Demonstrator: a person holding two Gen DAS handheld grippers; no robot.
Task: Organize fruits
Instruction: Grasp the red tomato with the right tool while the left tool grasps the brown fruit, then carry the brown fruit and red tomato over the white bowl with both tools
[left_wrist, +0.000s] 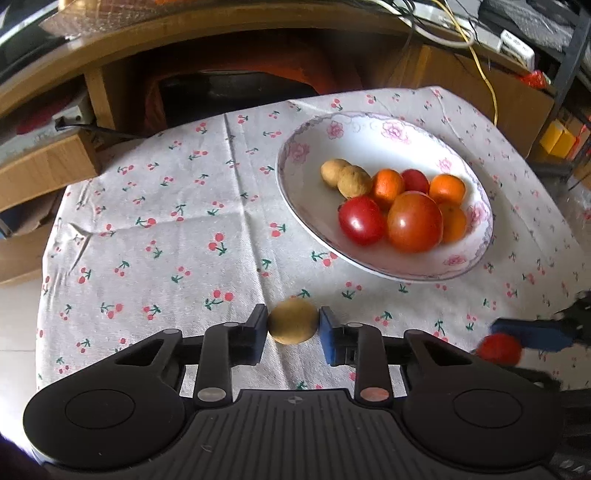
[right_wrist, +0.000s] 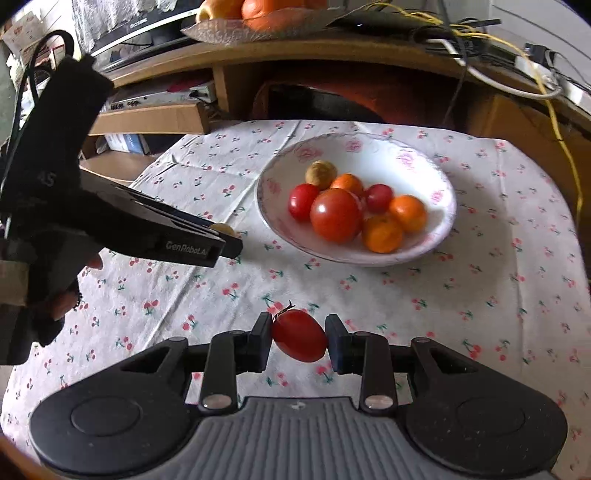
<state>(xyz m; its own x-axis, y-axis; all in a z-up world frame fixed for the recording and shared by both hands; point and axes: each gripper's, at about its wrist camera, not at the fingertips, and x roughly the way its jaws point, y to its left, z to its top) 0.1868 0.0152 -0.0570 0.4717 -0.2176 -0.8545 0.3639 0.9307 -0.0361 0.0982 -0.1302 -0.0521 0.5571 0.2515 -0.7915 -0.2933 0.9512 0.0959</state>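
Closest to the left lens, the left hand-held gripper (left_wrist: 293, 329) pinches a tan fruit (left_wrist: 293, 326) between its blue pads, low over the near edge of the surface (left_wrist: 166, 229). The bowl (left_wrist: 369, 127) lies ahead and to the right of it, toward the far right corner, its long axis running from far left to near right in this view. So, as I judge it, the coming move is a forward reach angled rightward, ending above the bowl's near left rim.

Further right, the right hand-held gripper (right_wrist: 298, 338) clamps a small red tomato (right_wrist: 300, 335), stem up and to the left, its long axis tilted between the jaws. From here the bowl sits almost straight ahead, slightly right. Neither gripper looks clearly nearer, though the right one has the straighter line.

Counting inside the bowl, left to right in the left view: two tan fruits (left_wrist: 345, 176), three red tomatoes (left_wrist: 414, 221) (one large, two smaller), and three oranges (left_wrist: 447, 189). Eight in the bowl, one in each gripper, none loose on the cloth that I can see.
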